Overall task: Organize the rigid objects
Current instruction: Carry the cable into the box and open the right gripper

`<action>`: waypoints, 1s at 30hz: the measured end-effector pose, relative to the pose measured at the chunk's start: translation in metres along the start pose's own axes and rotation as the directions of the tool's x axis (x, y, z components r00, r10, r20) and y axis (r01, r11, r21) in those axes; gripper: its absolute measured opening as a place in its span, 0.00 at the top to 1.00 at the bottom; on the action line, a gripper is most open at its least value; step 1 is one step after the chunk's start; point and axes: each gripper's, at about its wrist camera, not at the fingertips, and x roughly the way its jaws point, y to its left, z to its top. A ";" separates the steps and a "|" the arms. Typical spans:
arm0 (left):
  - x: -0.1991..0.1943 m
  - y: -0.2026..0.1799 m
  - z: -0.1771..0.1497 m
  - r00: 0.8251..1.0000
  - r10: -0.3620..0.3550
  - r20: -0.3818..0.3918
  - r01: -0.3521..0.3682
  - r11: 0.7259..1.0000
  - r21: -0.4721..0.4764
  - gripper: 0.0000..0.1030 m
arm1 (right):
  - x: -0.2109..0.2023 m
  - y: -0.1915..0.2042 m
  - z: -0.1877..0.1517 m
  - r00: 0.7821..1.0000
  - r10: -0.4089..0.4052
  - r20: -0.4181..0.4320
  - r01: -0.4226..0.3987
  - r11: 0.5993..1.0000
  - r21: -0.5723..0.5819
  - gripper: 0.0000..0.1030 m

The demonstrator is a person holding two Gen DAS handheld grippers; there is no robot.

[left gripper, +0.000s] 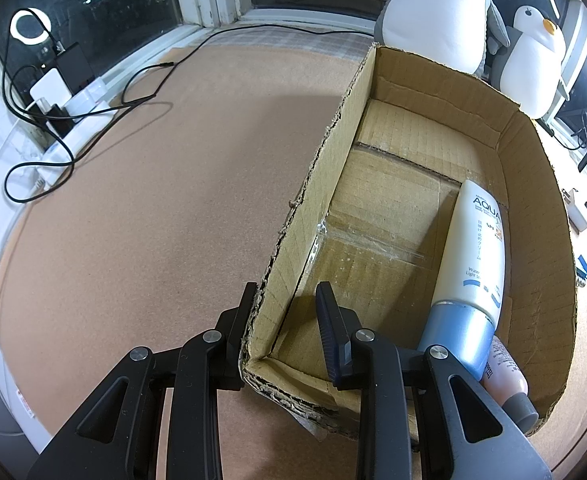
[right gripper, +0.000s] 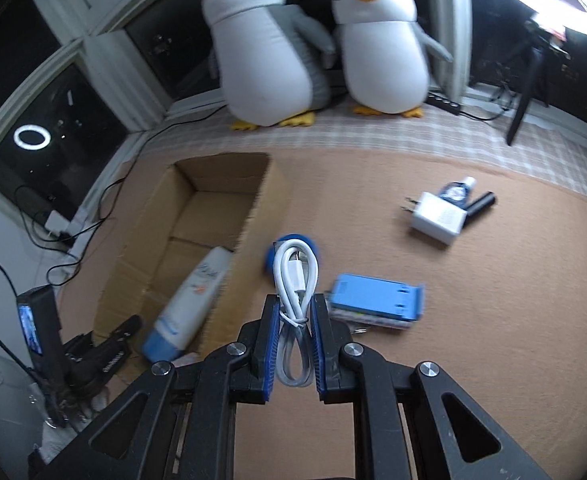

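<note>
Cable: the white coiled cable [right gripper: 296, 280] is pinched between the pads of the right gripper [right gripper: 295, 320], its loops standing up past the fingertips and its long axis running along the fingers, away from the camera.
Cable's place: lifted off the brown mat [right gripper: 473, 300], just right of the cardboard box [right gripper: 197, 200] and near its right wall.
Key relation: the box opening lies to the left and slightly far of the held cable; my reading is that the coming move is a short carry leftward over the right wall, then a release.
Box contents: a white sunscreen tube with a blue cap [left gripper: 469, 256] lies lengthwise along the right side, cap toward the near end; a small pink bottle [left gripper: 507, 376] sits at the near right corner, touching the tube's cap. The left and far floor of the box is bare.
Right gripper: closed on the cable, pointing far and slightly down.
Left gripper [left gripper: 289, 312]: jaws apart and straddling the near left wall of the box, one finger outside, one inside; not visibly clamped.
Nearer arm: the right, since it already carries the cable.
Things still out: a blue flat case [right gripper: 377, 300], a white charger plug [right gripper: 437, 218], a small black cylinder [right gripper: 481, 204] and a blue round object [right gripper: 271, 258] behind the cable.
Risk: the soft loops may snag the box's right wall.
</note>
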 end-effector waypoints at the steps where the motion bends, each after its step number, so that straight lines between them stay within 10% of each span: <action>1: 0.000 0.000 0.000 1.000 0.000 0.000 0.000 1.000 0.000 0.74 | 0.002 0.006 0.000 1.000 0.011 -0.004 -0.011 1.000 -0.007 0.87; 30: 0.000 0.000 -0.001 1.000 0.000 0.000 0.000 1.000 0.002 0.74 | 0.050 0.098 -0.015 0.989 0.100 -0.107 -0.117 0.980 -0.164 0.76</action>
